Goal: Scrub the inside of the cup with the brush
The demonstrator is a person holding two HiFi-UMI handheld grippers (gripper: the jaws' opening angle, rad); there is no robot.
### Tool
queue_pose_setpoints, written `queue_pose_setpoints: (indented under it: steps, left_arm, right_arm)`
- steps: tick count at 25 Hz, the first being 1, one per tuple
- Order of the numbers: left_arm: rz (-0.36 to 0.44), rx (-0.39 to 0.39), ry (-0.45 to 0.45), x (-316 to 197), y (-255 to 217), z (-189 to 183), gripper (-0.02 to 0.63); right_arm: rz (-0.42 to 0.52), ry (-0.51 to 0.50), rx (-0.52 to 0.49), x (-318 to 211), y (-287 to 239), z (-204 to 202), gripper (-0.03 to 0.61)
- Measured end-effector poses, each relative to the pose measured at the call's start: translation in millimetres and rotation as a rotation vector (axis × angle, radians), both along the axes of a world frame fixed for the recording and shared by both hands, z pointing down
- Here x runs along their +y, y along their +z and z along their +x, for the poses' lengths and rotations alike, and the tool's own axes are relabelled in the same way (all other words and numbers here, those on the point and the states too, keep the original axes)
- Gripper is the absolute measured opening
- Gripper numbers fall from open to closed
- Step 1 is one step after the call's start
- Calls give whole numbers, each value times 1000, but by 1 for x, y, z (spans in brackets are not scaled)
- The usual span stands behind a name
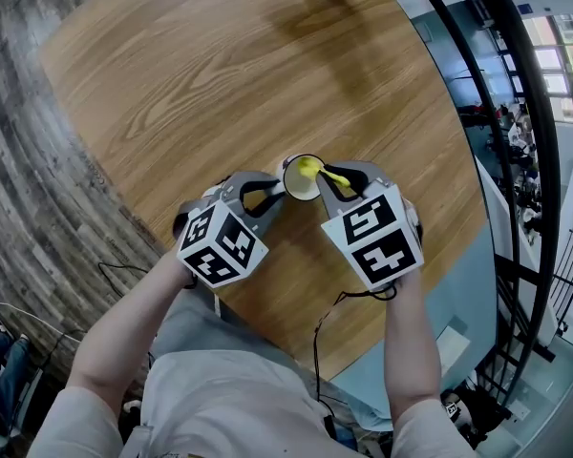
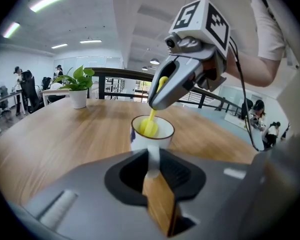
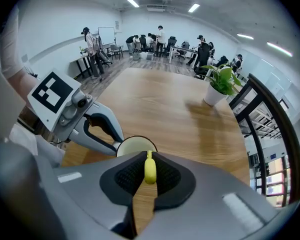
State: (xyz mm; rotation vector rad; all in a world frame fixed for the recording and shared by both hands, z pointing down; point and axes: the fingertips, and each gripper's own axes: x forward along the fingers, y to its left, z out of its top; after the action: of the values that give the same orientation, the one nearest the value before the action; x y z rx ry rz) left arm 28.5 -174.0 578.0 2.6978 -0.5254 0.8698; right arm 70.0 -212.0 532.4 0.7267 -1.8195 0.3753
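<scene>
1. A round table (image 1: 220,93) of pale wood with a strong wavy grain stands in a large, bright office. The floor (image 1: 38,160) is grey planking, and long strip lights run across the ceiling.
2. A black curved railing (image 1: 516,160) passes close by the table's right side, with a lower level visible beyond it. People and desks are at the far end of the room, well apart from the table.
3. A potted plant (image 3: 221,84), green leaves in a white pot, stands at the table's far edge.
4. The cup (image 1: 302,177) is white and glossy with a thin dark rim. It stands upright on the table, near the edge closest to the person.
5. The left gripper (image 2: 152,169) has grey jaws with black ribbed pads, and they are clamped on the cup's white handle.
6. The right gripper (image 3: 149,171) points steeply down, its jaws pressed together on the handle of the brush (image 1: 323,173).
7. The brush is smooth yellow plastic. Its rounded head sits inside the cup and its handle slants up over the rim to the right gripper.
8. The two grippers meet at the cup, one on each side. A wide stretch of tabletop lies between the cup and the plant, and the near table edge is just behind the hands.
</scene>
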Motion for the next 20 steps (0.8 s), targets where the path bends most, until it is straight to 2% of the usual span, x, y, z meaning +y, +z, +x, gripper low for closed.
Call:
queue_pose_setpoints:
  steps: [8,13,20]
  left_arm:
    - [-16,4,-31,-1,0,-1,69]
    - [-23,4,-37,-1,0,0,69]
    - [-8,-5,-31,0,0,1,67]
  right_arm:
    - [-55,-8,60,26,-14,15,31]
    - [-95,-38,40,42,-14,6,32]
    - [-54,-82,6,43,-20,-21,32]
